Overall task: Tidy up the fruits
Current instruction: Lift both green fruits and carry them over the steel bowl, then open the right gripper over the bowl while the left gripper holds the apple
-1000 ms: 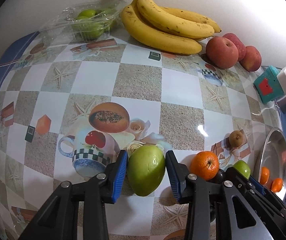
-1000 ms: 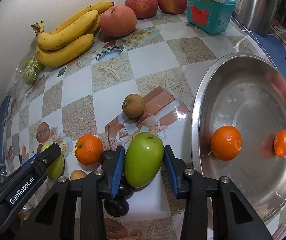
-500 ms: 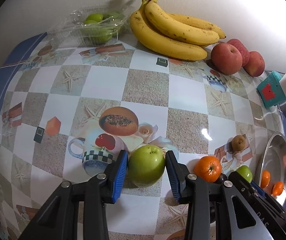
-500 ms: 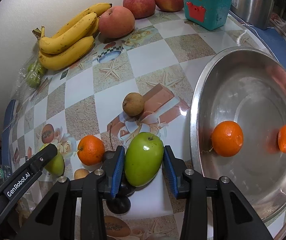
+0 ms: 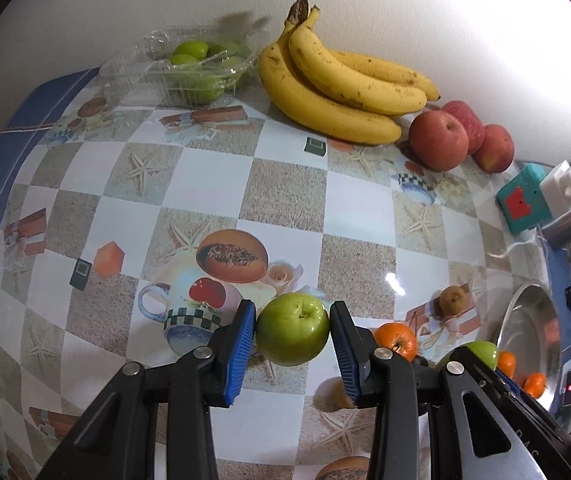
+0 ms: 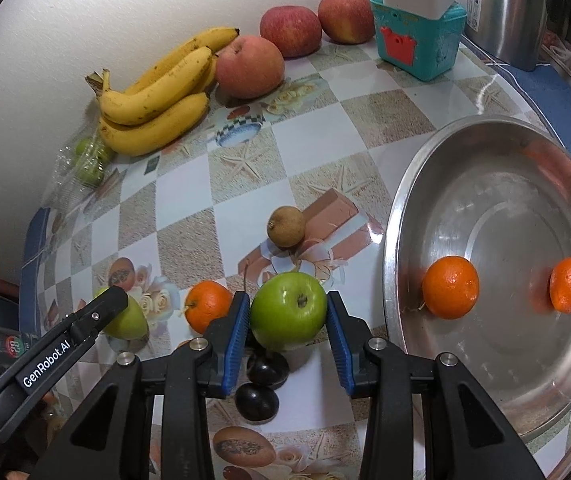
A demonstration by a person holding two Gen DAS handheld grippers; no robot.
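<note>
Steel basin [image 6: 413, 216] at three o'clock is judged the target. Two green apples are clamped: one by the right gripper [image 6: 288, 334], one [image 5: 292, 330] by the left gripper [image 5: 291, 354]. Pressure should be held while each is carried over the rim.

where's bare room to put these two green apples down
Widest bare patch: the tablecloth between the bananas and the left tool. The steel tray is mostly bare behind its two oranges. Crowded: around the right tool, with an orange, dark plums and a small brown fruit nearby.
</note>
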